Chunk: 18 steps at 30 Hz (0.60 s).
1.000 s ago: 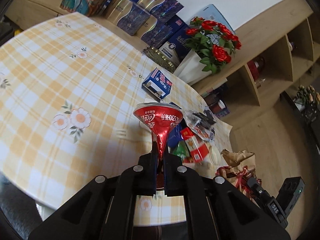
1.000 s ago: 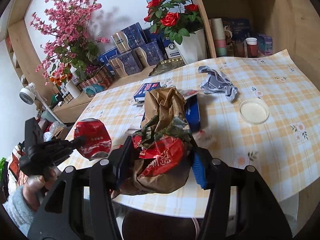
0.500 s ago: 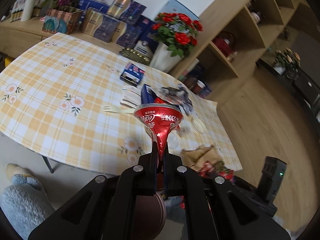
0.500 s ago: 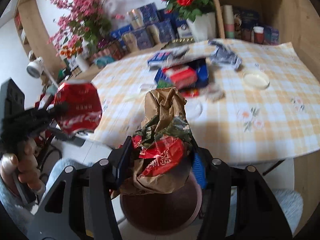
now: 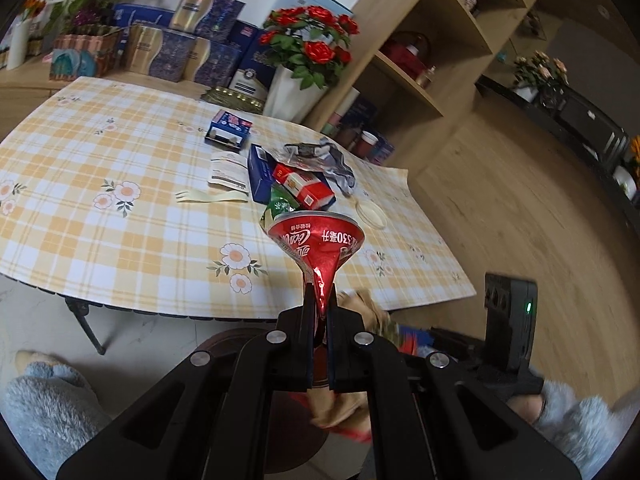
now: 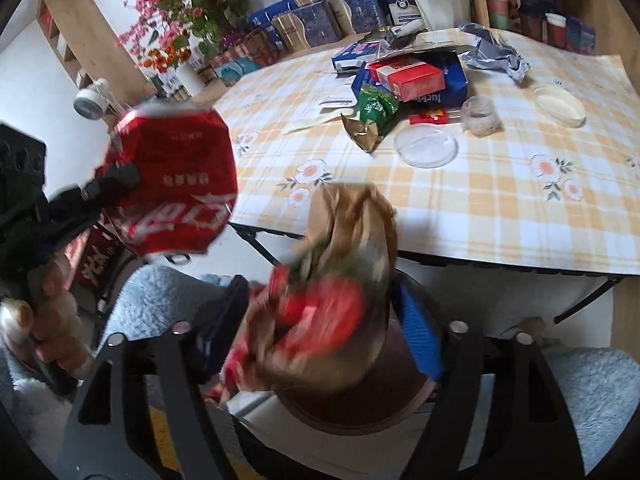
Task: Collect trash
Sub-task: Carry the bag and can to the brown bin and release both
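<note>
1. The left hand-held gripper (image 5: 319, 304) sits at lower centre of the left wrist view, its two fingers pressed together on the flattened end of a crushed red can (image 5: 318, 246), which flares out above them.
2. In the right wrist view the same can (image 6: 172, 184) fills the middle left of the frame, held off the surface and beyond its edge.
3. The right hand-held gripper (image 6: 320, 312) pinches a crumpled brown paper bag (image 6: 352, 240) with red wrapping in it; the bundle is motion-blurred at lower centre.
4. A dark round bin (image 6: 360, 396) lies directly under that bundle, low in the frame.
5. The surface (image 6: 500, 200), covered in a yellow checked cloth with flowers, spans the upper right.
6. On it lie a red carton (image 6: 412, 76), a green snack packet (image 6: 376, 108), a clear round lid (image 6: 426, 146), a shallow white dish (image 6: 560, 106) and crumpled grey foil (image 6: 492, 54), clustered towards the upper right.
7. A pale plastic fork (image 5: 212, 197) lies apart, at middle left of the left wrist view.
</note>
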Motion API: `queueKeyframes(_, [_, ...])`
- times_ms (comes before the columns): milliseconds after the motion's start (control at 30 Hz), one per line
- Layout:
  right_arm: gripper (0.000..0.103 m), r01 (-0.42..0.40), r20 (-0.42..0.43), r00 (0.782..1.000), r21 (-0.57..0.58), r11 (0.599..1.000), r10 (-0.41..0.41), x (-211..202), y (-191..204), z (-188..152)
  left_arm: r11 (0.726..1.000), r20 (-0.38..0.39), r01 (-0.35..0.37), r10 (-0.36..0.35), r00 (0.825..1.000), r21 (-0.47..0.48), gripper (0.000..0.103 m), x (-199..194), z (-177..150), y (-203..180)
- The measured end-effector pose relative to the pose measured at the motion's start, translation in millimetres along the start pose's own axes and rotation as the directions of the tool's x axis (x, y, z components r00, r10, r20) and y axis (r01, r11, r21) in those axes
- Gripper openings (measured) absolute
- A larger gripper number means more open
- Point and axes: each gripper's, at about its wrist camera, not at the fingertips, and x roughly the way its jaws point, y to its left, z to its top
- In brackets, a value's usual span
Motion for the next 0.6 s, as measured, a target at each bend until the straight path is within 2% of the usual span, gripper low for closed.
queueKeyframes(100, [0.089,0.008,0.048,0.999,0.05,0.999,-0.011,-6,-14,2,0.998,-0.013,-0.01,0.011,1.0,0.056,0.005,4,-8,0])
queueKeyframes(200, [0.094,0.077,0.111,0.99,0.063,0.995,-0.084,-11,-24,0,0.993,-0.04,-0.01,0.015,0.999,0.115,0.005,10,-18,0])
queueKeyframes(300, [0.097,0.205,0.185,0.96,0.045,0.978,-0.21,-15,-32,-5,0.985,-0.08,0.012,0.002,0.997,0.174,0.005,20,-27,3])
queueKeyframes(400, [0.097,0.324,0.257,0.91,0.053,0.945,-0.327,-17,-42,-16,0.978,-0.127,0.015,0.012,0.992,0.21,0.005,32,-35,9])
queueKeyframes(433, [0.097,0.34,0.259,0.902,0.073,0.938,-0.347,-16,-48,-18,0.975,-0.142,0.019,0.013,0.99,0.221,0.005,36,-38,10])
queueKeyframes(500, [0.097,0.334,0.242,0.904,0.114,0.936,-0.352,-13,-59,-19,0.969,-0.188,0.036,0.011,0.982,0.244,0.005,46,-46,13])
queueKeyframes(600, [0.097,0.351,0.248,0.891,0.157,0.923,-0.38,-15,-70,-21,0.964,-0.267,0.07,0.002,0.964,0.258,0.005,62,-58,17])
